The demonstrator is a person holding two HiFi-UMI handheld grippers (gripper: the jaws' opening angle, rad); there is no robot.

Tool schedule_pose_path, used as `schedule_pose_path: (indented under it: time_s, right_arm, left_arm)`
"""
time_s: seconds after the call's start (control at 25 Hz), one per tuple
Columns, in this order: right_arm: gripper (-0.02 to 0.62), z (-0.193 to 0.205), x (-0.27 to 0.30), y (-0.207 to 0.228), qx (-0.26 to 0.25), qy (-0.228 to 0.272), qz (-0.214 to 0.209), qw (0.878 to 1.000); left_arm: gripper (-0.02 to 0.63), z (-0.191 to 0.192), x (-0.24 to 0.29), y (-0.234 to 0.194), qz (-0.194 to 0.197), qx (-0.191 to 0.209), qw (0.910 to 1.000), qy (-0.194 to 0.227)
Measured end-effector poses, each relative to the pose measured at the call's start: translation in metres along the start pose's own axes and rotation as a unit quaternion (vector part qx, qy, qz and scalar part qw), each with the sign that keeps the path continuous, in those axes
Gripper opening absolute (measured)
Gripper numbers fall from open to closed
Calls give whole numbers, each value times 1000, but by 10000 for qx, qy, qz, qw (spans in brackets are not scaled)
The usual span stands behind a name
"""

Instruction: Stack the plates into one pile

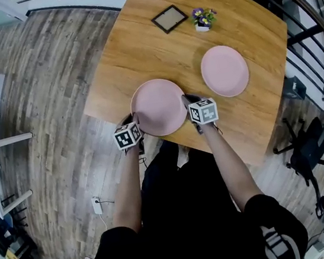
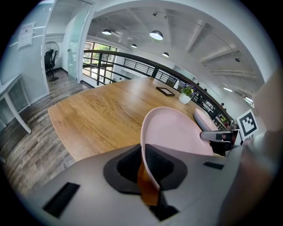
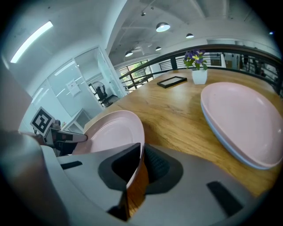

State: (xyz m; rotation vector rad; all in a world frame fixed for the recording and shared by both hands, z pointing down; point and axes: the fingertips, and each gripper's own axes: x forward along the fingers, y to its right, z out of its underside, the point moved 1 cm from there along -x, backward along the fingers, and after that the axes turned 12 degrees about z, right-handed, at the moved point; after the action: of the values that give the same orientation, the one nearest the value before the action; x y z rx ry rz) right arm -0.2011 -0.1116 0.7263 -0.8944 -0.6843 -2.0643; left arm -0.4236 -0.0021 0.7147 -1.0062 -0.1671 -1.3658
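Pink plate (image 1: 159,107) at table (image 1: 138,45) edge

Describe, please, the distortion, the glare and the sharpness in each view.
Head view: table edges bow, light even, all sharp. Left gripper view: strong fisheye, black corners, ceiling lamp glares, near plate sharp. Right gripper view: same fisheye, strip light blown out.

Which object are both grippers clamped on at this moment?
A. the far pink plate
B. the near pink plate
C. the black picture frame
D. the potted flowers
B: the left gripper and the right gripper each pinch an opposite rim of the near pink plate, while the far pink plate lies untouched on the table.
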Motion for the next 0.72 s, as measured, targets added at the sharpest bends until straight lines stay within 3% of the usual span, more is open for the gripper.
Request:
schedule_pose_path:
  time_s: [0.28,0.72]
  right_arm:
    - [31,-13,-12,17,166,146,231,9995]
    - [29,-28,-36,61,327,266,447,9981]
  left_arm:
    - [44,-17,10,17,174,247,9995,-67]
    - [41,-38,31,65,303,315,9990,13]
